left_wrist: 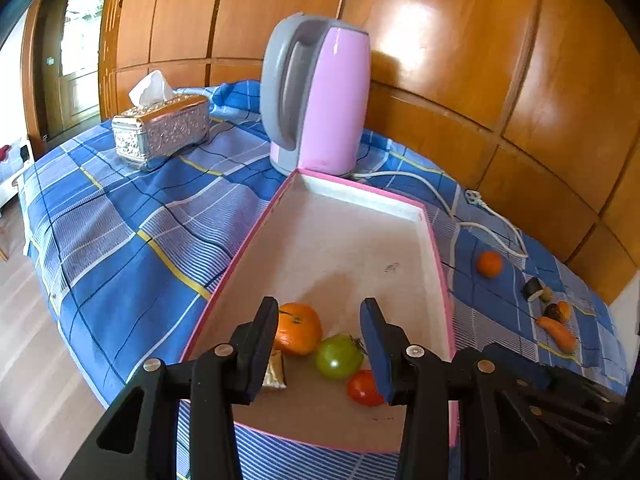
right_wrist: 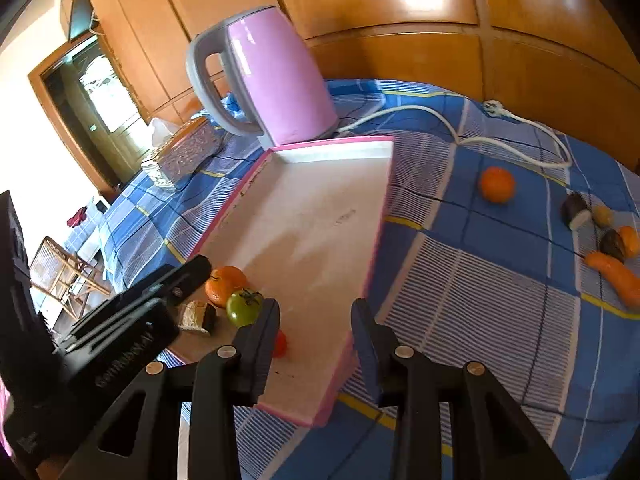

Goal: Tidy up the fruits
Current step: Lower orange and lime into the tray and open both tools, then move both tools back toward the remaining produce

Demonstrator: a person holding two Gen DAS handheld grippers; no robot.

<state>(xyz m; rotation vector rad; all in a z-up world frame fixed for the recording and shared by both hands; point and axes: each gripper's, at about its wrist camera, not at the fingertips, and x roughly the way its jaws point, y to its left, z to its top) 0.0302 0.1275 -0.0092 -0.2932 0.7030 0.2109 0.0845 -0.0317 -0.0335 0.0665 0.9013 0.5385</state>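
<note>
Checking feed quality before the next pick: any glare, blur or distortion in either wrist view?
Left wrist view: sharp, glare patch on the wood panelling, strong fisheye curving of the pink tray. Right wrist view: similar glare at the top, doorway overexposed, slight softness on the loose orange.

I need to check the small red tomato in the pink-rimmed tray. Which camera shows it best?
The left wrist view: the small red tomato lies mostly in the open on the pink-rimmed tray, beside the green tomato. In the right wrist view only a sliver of the red tomato shows past a finger of the right gripper.
</note>
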